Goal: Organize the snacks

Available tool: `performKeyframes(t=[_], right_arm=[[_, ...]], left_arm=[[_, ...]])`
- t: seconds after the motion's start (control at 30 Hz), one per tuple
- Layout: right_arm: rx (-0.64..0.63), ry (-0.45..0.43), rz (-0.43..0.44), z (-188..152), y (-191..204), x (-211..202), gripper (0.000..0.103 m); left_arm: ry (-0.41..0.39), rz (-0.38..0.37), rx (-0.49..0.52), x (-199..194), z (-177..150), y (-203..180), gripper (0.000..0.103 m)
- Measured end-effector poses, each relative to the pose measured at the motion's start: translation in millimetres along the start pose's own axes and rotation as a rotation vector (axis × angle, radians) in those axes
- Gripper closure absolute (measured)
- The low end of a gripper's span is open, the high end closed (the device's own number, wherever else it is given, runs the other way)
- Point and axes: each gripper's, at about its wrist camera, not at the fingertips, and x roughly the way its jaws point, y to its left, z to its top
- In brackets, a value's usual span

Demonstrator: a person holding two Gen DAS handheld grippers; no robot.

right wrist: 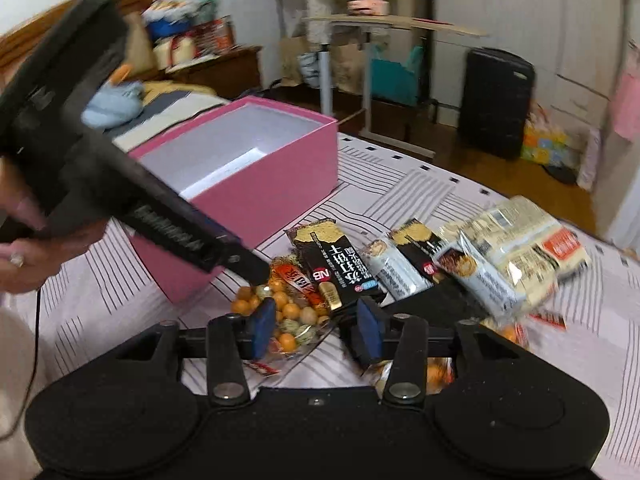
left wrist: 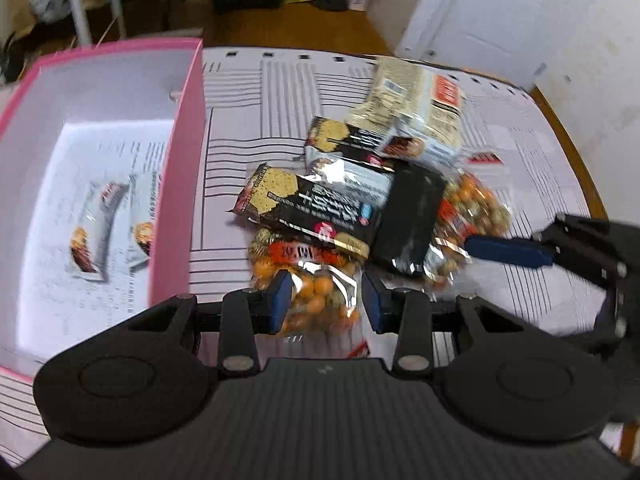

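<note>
A pile of snacks lies on the striped table. My left gripper hangs open over a clear bag of orange balls, pads apart and not pressing it. Black cracker packets overlap that bag, and a cream pack lies behind. The pink box at the left holds two grey bars. One blue finger of my right gripper reaches over a second ball bag. In the right wrist view my right gripper stands open above the ball bag, beside the cracker packet.
The striped cloth covers a round table with a wooden rim. A person's hand holds the left gripper's body, which crosses in front of the pink box. A black case stands on the floor behind.
</note>
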Motion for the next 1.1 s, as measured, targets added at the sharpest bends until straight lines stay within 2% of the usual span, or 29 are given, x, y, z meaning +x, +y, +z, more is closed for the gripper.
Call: performKeyframes(t=[0.17, 0.33, 0.5, 0.57, 0.73, 0.8, 0.87, 0.9, 1.1], right_arm=[[-0.117, 0.039, 0.034, 7, -11, 48, 0.042], [-0.140, 0.083, 0.034, 15, -18, 79, 0.041], [-0.184, 0.098, 0.041, 13, -20, 97, 0.028], [-0.158, 0.086, 0.043, 14, -24, 100, 0.025], [-0.008, 0.100, 0.086, 11, -40, 103, 0.025], [0.022, 0.098, 0.089, 6, -39, 101, 0.027], [0.047, 0.092, 0.105, 3, -36, 97, 0.040], [0.059, 0.092, 0.105, 1, -35, 96, 0.040], [0.128, 0.079, 0.035, -5, -12, 87, 0.041]], left_arm=[[-0.038, 0.013, -0.172, 34, 13, 7, 0.067], [-0.037, 0.058, -0.198, 58, 13, 14, 0.067], [-0.092, 0.033, -0.219, 64, 9, 22, 0.067], [-0.101, 0.019, -0.214, 67, 8, 22, 0.067], [-0.121, 0.005, -0.195, 68, 5, 20, 0.067], [-0.120, -0.012, -0.202, 67, 5, 23, 0.067], [-0.115, -0.034, -0.217, 68, 6, 26, 0.067], [-0.112, -0.042, -0.220, 67, 5, 28, 0.067], [-0.075, -0.053, -0.207, 64, 2, 24, 0.067]])
